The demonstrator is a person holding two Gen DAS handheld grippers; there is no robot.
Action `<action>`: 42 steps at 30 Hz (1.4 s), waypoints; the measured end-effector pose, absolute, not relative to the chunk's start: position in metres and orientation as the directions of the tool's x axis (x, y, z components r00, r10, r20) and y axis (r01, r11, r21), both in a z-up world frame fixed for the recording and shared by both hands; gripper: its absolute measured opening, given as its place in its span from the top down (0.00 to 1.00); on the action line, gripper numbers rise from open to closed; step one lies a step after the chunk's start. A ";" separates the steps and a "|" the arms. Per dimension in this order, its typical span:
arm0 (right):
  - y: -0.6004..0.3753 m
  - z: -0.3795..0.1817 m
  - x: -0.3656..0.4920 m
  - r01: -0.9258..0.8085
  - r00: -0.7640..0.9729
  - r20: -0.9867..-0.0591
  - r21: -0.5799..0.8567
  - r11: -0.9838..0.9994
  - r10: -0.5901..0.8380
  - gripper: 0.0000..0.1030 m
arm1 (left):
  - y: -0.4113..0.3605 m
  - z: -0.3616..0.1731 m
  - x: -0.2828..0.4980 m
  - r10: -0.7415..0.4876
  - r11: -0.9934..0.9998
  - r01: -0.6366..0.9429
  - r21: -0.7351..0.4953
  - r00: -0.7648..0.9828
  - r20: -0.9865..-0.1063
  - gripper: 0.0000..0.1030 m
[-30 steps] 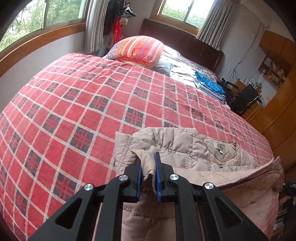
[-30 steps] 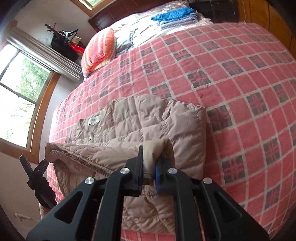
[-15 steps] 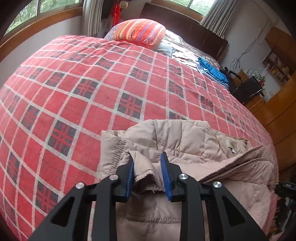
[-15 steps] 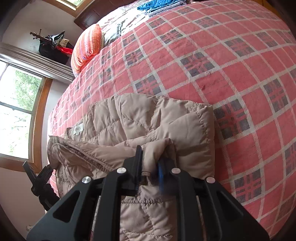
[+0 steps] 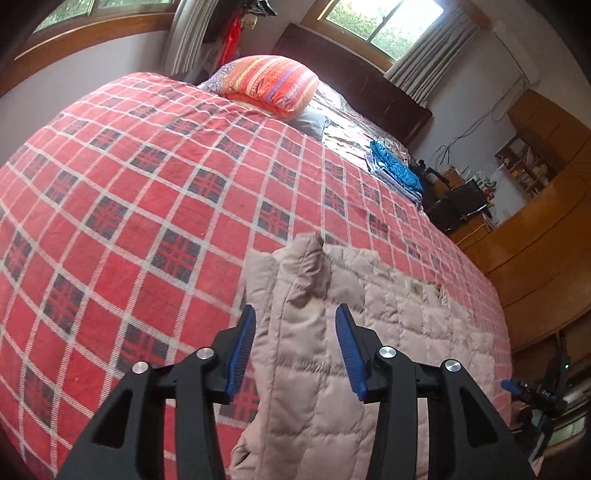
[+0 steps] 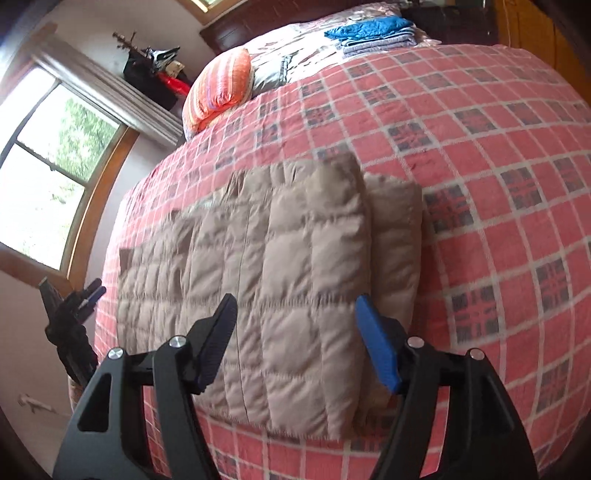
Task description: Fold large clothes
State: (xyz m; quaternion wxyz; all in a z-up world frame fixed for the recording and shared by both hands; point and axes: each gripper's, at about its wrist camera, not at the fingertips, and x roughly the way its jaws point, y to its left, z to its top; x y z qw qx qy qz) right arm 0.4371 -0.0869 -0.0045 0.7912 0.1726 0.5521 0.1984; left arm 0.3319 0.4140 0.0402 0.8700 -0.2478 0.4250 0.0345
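The beige quilted jacket (image 6: 295, 295) lies folded into a compact rectangle near the foot edge of the red plaid bedspread (image 5: 147, 184). The left gripper (image 5: 295, 350) and right gripper (image 6: 299, 332) hover above it, jaws spread wide, holding nothing. The fold appears essentially complete; at most a smoothing pass remains.

Soft daylight from windows (image 5: 380, 22), fisheye-bent edges (right view motion-blurred)

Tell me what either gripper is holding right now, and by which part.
Nothing. The left gripper and right gripper are both open above the folded beige quilted jacket.
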 end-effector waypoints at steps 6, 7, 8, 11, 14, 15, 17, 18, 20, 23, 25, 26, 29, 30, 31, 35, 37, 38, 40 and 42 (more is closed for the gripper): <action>-0.084 -0.027 0.396 -0.146 0.296 -0.836 0.438 0.887 0.462 0.41 | 0.391 0.012 0.274 -0.148 0.917 -0.211 -0.338 0.607 -0.781 0.54; -0.083 -0.029 0.394 -0.146 0.296 -0.842 0.426 0.893 0.451 0.41 | 0.387 0.009 0.267 -0.161 0.917 -0.199 -0.346 0.609 -0.777 0.54; -0.083 -0.034 0.391 -0.138 0.297 -0.851 0.410 0.902 0.433 0.43 | 0.382 0.006 0.261 -0.172 0.917 -0.187 -0.352 0.611 -0.773 0.54; -0.083 -0.047 0.386 -0.135 0.269 -0.849 0.434 0.891 0.454 0.59 | 0.369 -0.002 0.254 -0.187 0.917 -0.172 -0.359 0.610 -0.770 0.54; -0.083 -0.049 0.384 -0.138 0.282 -0.853 0.416 0.899 0.438 0.78 | 0.362 -0.009 0.255 -0.154 0.924 -0.193 -0.329 0.600 -0.785 0.62; -0.084 -0.047 0.383 -0.139 0.283 -0.848 0.427 0.894 0.449 0.85 | 0.361 -0.009 0.257 -0.149 0.925 -0.198 -0.324 0.595 -0.790 0.71; -0.087 -0.040 0.381 -0.145 0.296 -0.832 0.447 0.883 0.470 0.88 | 0.361 -0.006 0.258 -0.150 0.921 -0.205 -0.332 0.600 -0.786 0.81; -0.089 -0.036 0.380 -0.147 0.305 -0.829 0.446 0.883 0.469 0.89 | 0.361 -0.004 0.256 -0.151 0.919 -0.204 -0.336 0.606 -0.781 0.83; -0.092 -0.036 0.381 -0.144 0.307 -0.830 0.443 0.885 0.466 0.89 | 0.362 -0.001 0.256 -0.142 0.920 -0.208 -0.332 0.614 -0.776 0.84; -0.088 -0.047 0.384 -0.130 0.283 -0.855 0.416 0.900 0.435 0.89 | 0.365 -0.014 0.263 -0.137 0.922 -0.219 -0.319 0.586 -0.799 0.84; -0.086 -0.059 0.386 -0.117 0.259 -0.866 0.412 0.903 0.429 0.89 | 0.364 -0.022 0.263 -0.137 0.924 -0.217 -0.314 0.577 -0.805 0.83; -0.086 -0.063 0.386 -0.115 0.255 -0.867 0.413 0.904 0.429 0.89 | 0.363 -0.025 0.263 -0.131 0.929 -0.213 -0.304 0.577 -0.806 0.83; -0.085 -0.066 0.389 -0.114 0.253 -0.870 0.408 0.906 0.424 0.88 | 0.358 -0.027 0.263 -0.105 0.942 -0.203 -0.267 0.579 -0.809 0.81; -0.086 -0.064 0.389 -0.115 0.253 -0.872 0.403 0.908 0.419 0.88 | 0.358 -0.027 0.263 -0.100 0.943 -0.204 -0.262 0.577 -0.810 0.81; -0.086 -0.063 0.390 -0.118 0.252 -0.875 0.397 0.910 0.414 0.88 | 0.358 -0.027 0.264 -0.100 0.944 -0.204 -0.261 0.575 -0.812 0.80; -0.076 -0.051 0.387 -0.134 0.271 -0.874 0.382 0.914 0.405 0.75 | 0.361 -0.017 0.260 -0.104 0.938 -0.215 -0.272 0.576 -0.811 0.76; -0.076 -0.041 0.382 -0.150 0.298 -0.856 0.395 0.907 0.422 0.57 | 0.364 -0.007 0.257 -0.085 0.940 -0.223 -0.259 0.584 -0.808 0.55; -0.081 -0.034 0.380 -0.155 0.316 -0.845 0.403 0.902 0.432 0.47 | 0.367 -0.002 0.256 -0.088 0.941 -0.213 -0.262 0.594 -0.800 0.52; -0.087 -0.023 0.379 -0.169 0.341 -0.833 0.400 0.901 0.435 0.43 | 0.377 0.004 0.258 -0.090 0.938 -0.218 -0.271 0.601 -0.794 0.50; -0.098 -0.015 0.385 -0.154 0.366 -0.818 0.416 0.896 0.443 0.30 | 0.391 0.008 0.265 -0.114 0.922 -0.230 -0.312 0.608 -0.786 0.46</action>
